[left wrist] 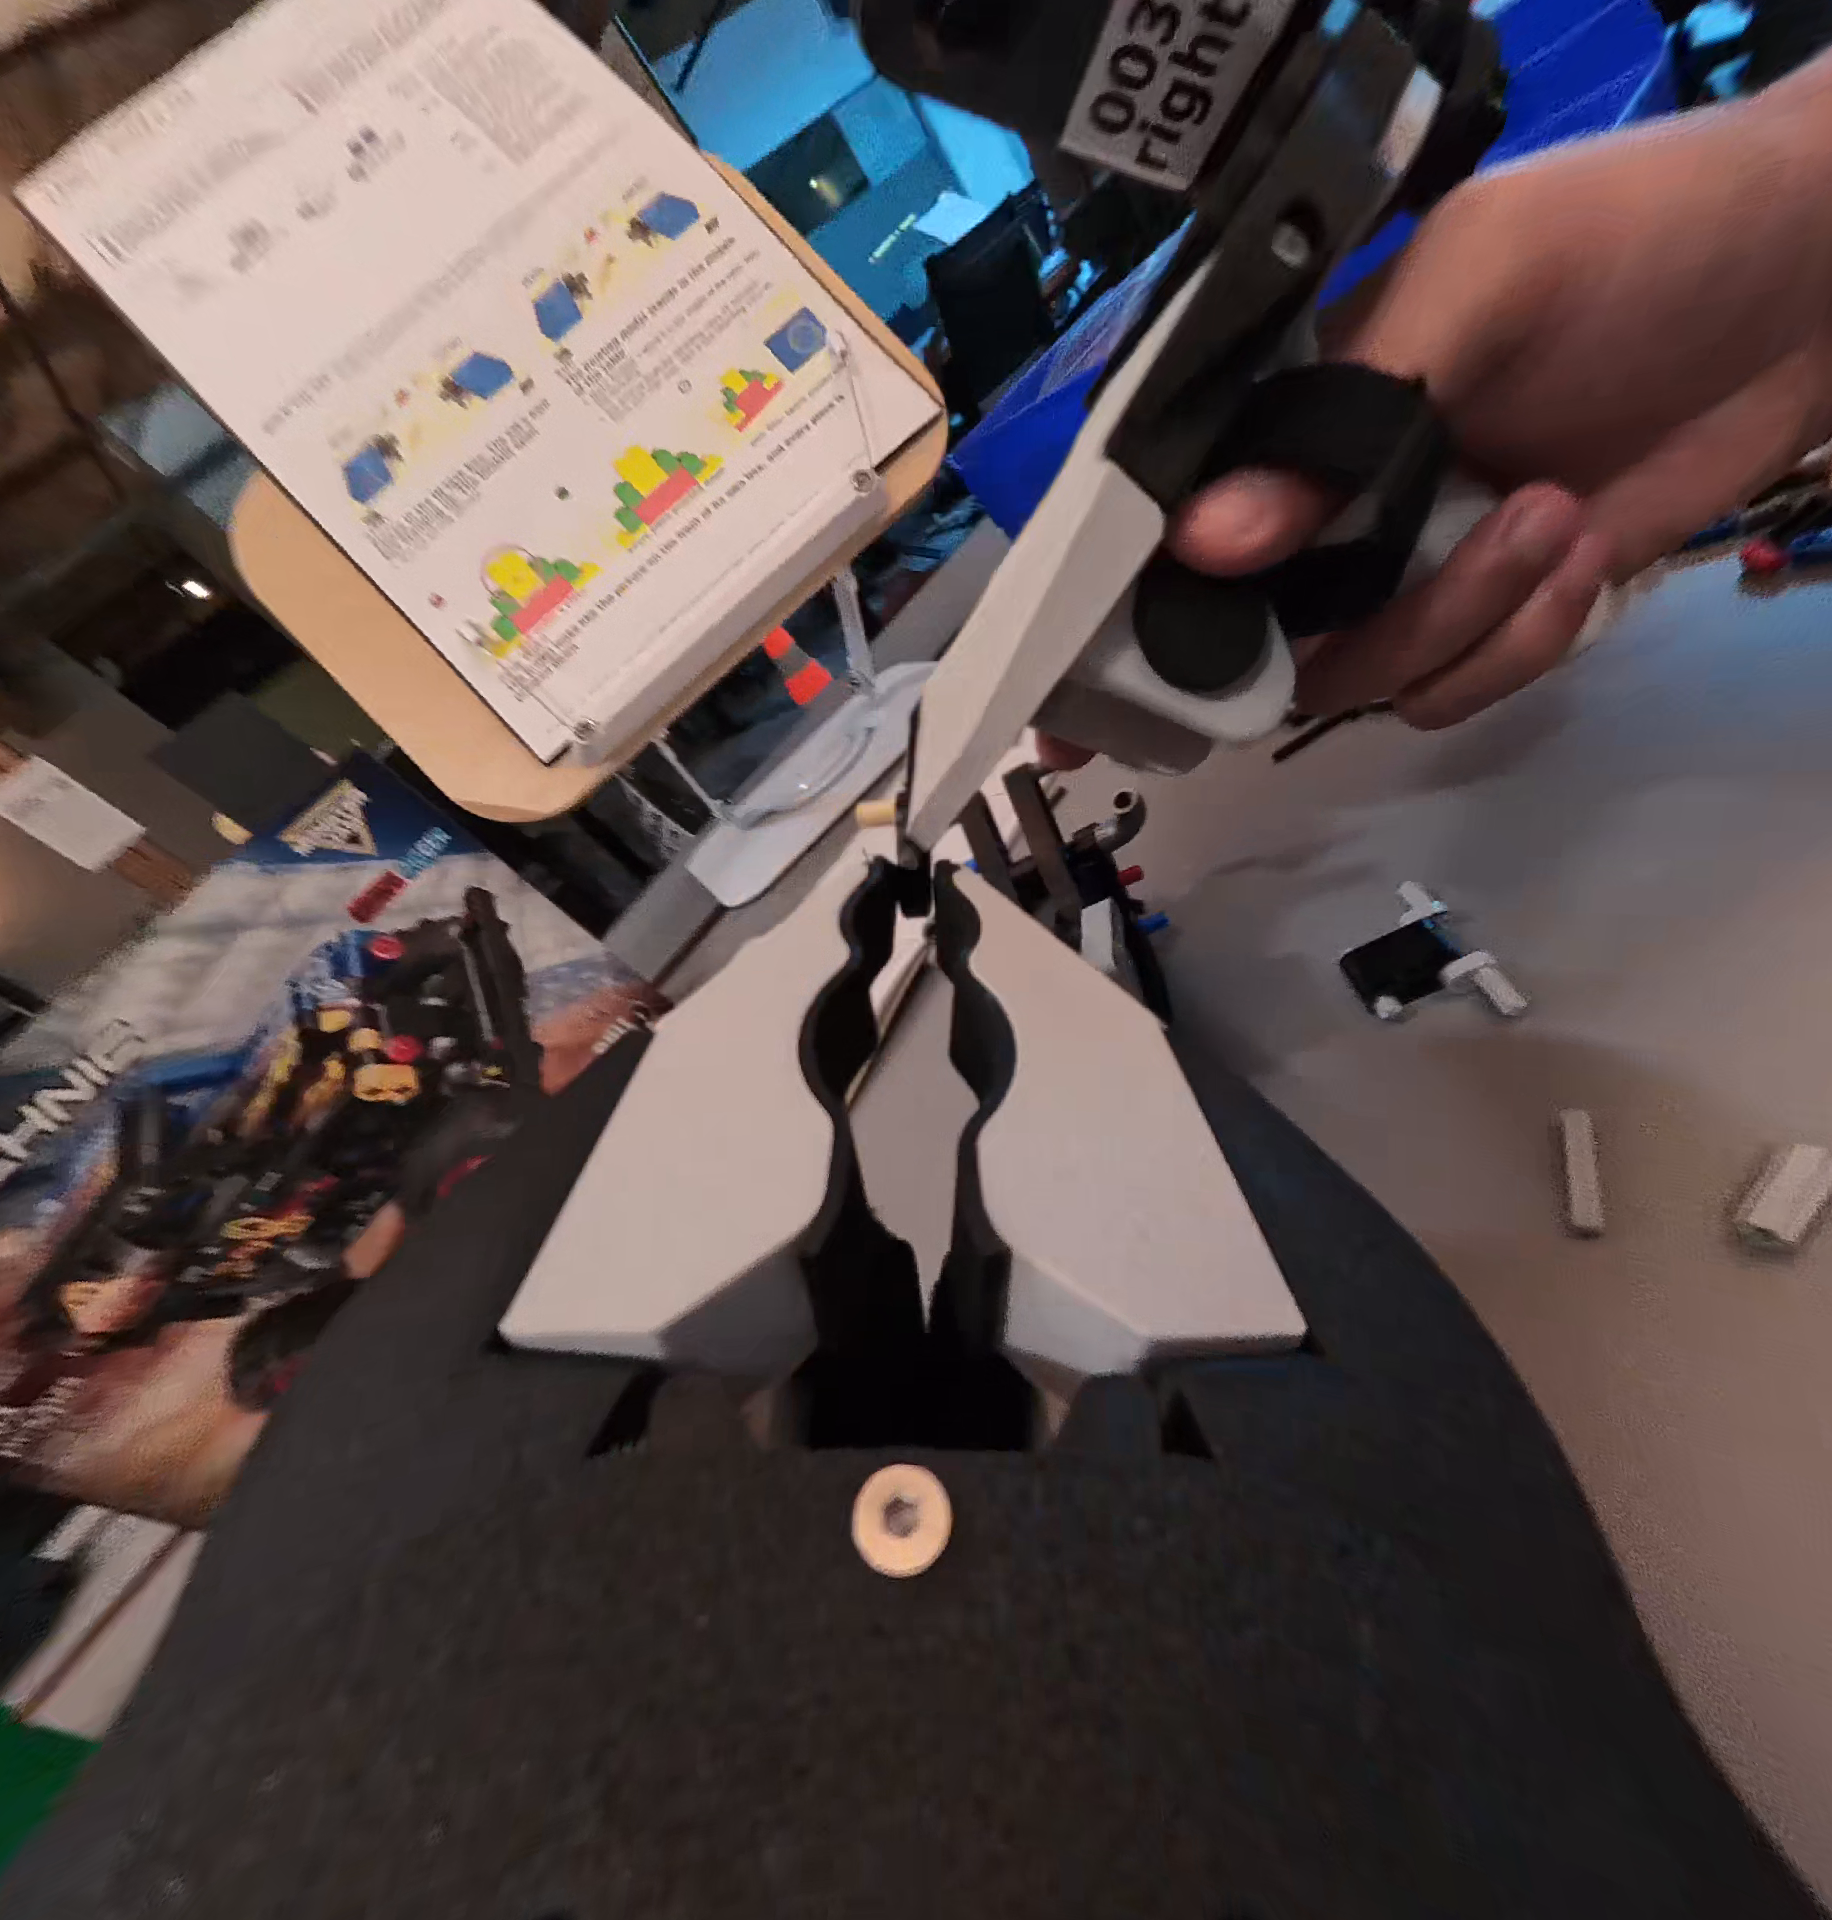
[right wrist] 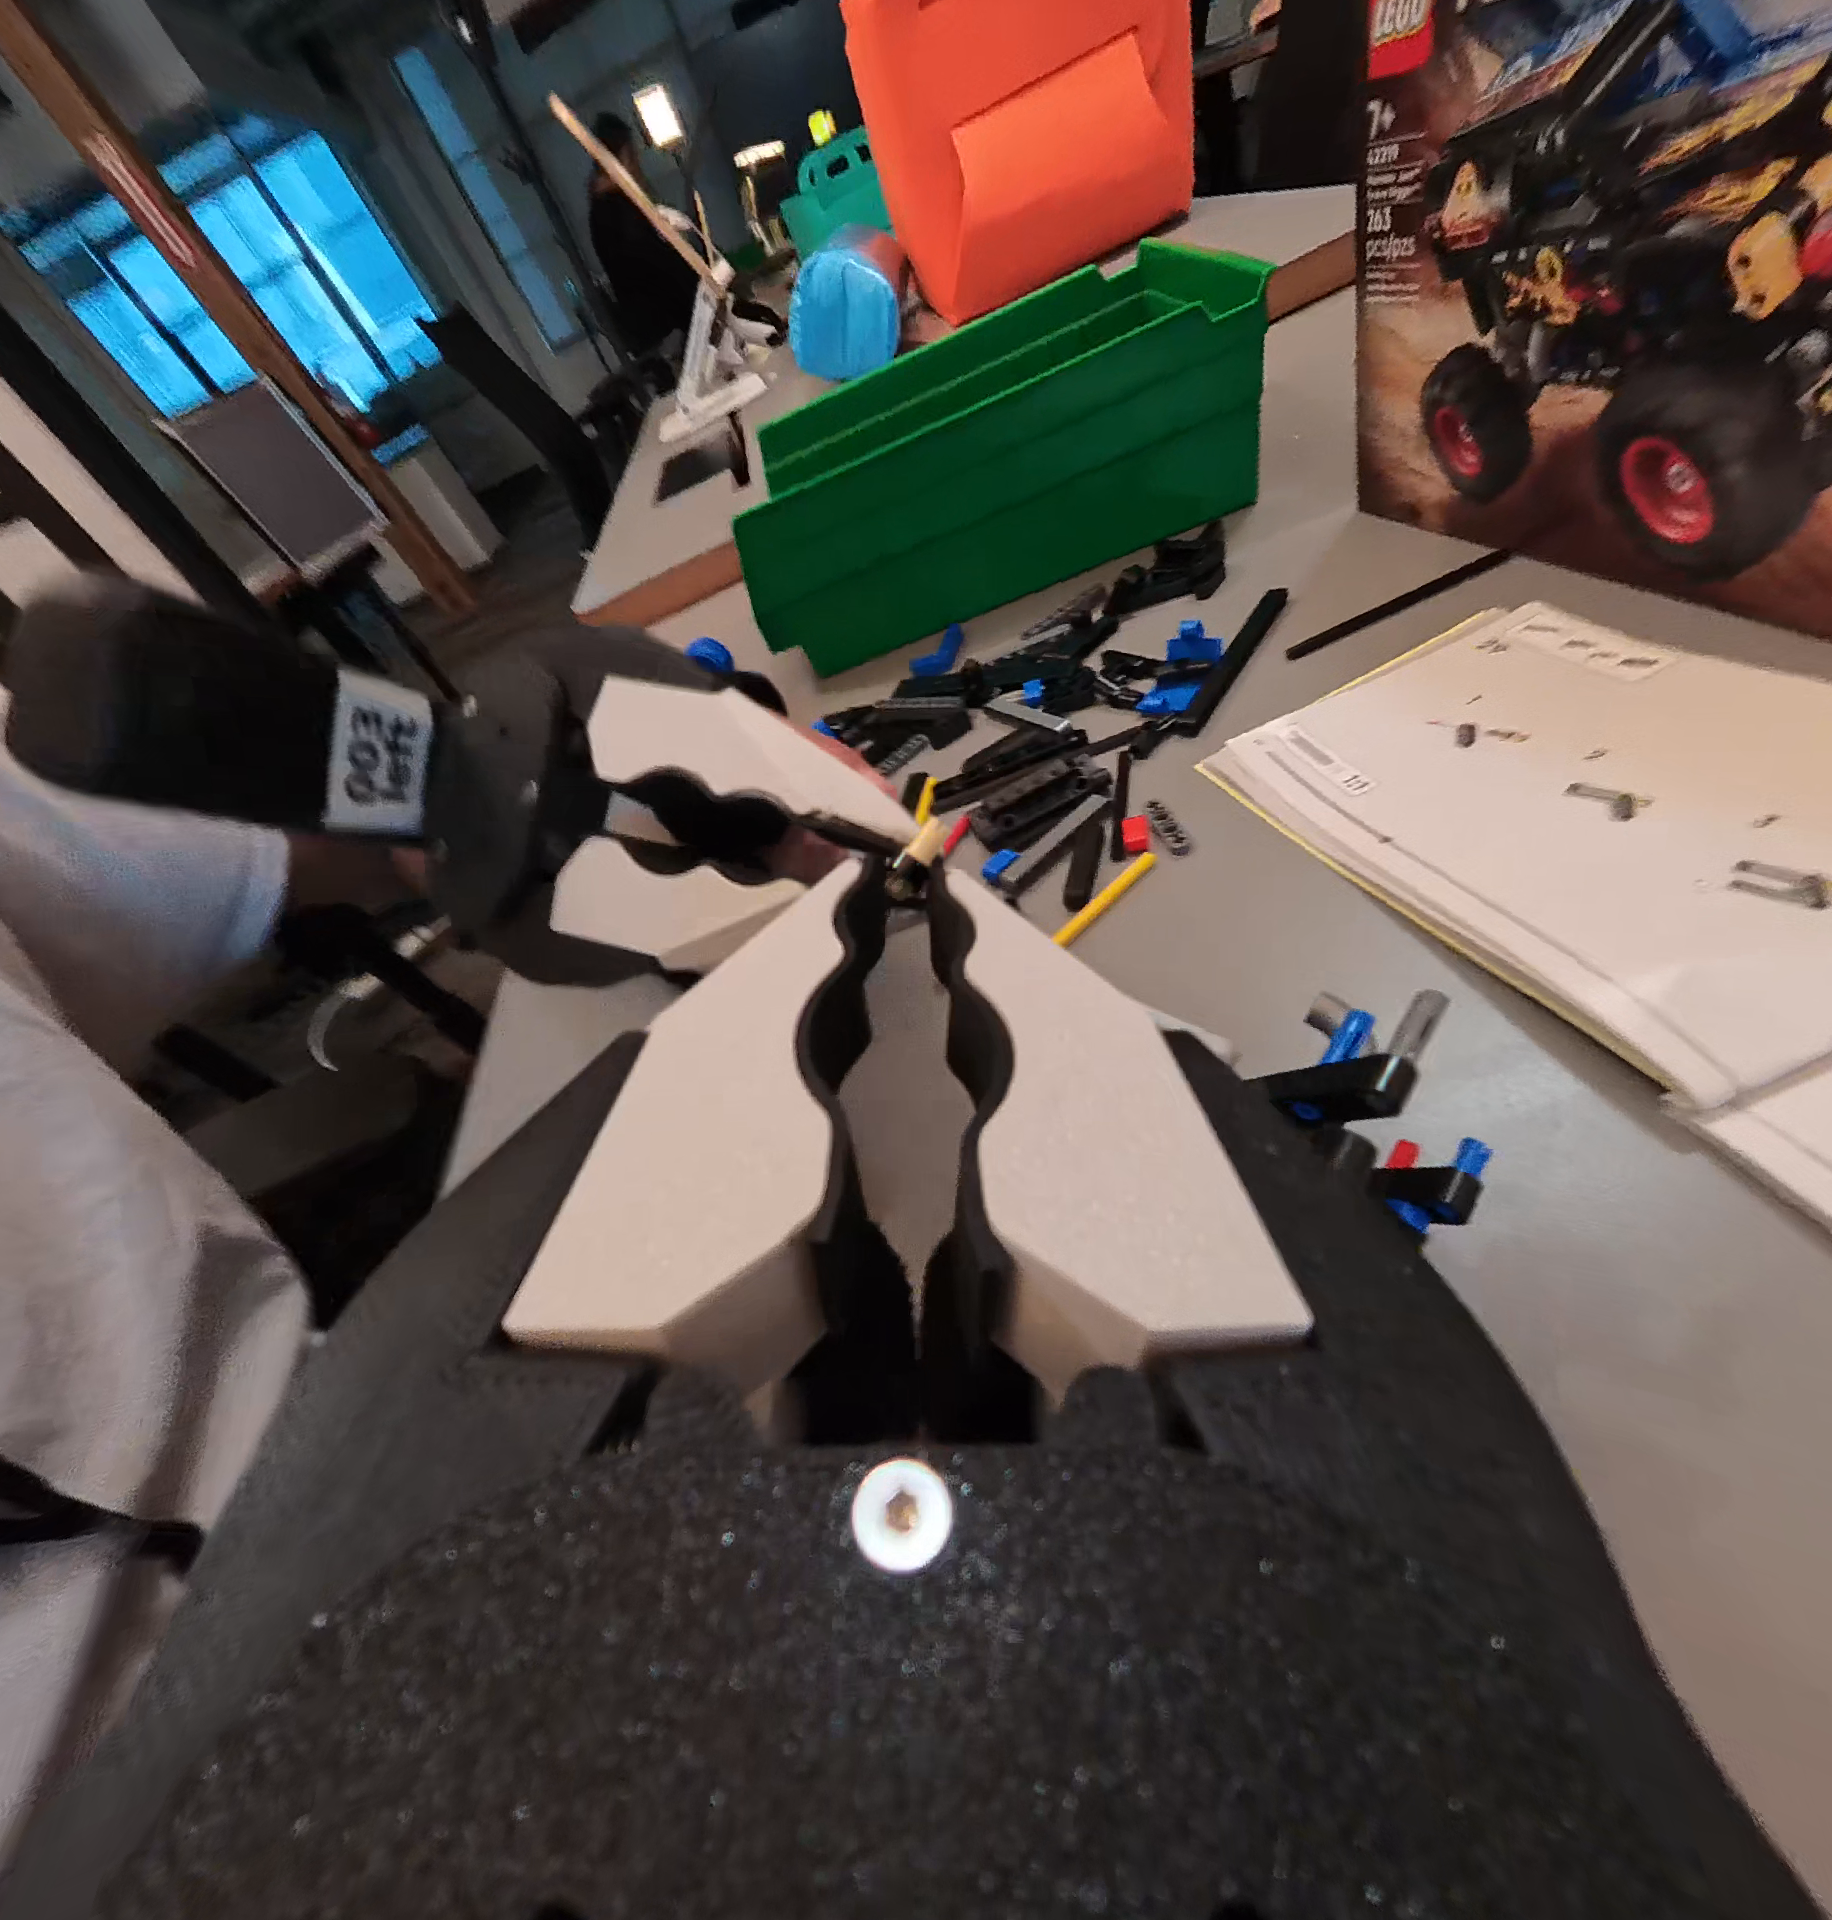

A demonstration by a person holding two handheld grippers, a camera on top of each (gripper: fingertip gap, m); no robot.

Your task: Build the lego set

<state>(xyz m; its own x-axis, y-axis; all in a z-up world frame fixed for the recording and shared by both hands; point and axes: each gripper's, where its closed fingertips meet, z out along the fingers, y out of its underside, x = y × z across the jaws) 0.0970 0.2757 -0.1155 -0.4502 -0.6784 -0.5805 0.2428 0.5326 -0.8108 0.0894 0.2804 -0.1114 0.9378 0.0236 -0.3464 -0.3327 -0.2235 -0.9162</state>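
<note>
Tongs meet at frame centre: left tongs pinch a small black piece, right tongs clamp a tan pin. Align axes, press gently.

Matt, smooth grey table throughout. Glossy green plastic bin toward its far edge, shiny printed cardboard box at the far right corner. Loose plastic pieces, slightly glossy. Matt paper booklet along the right edge. Grainy, rough black gripper body, smooth matt pale fingers.
</note>
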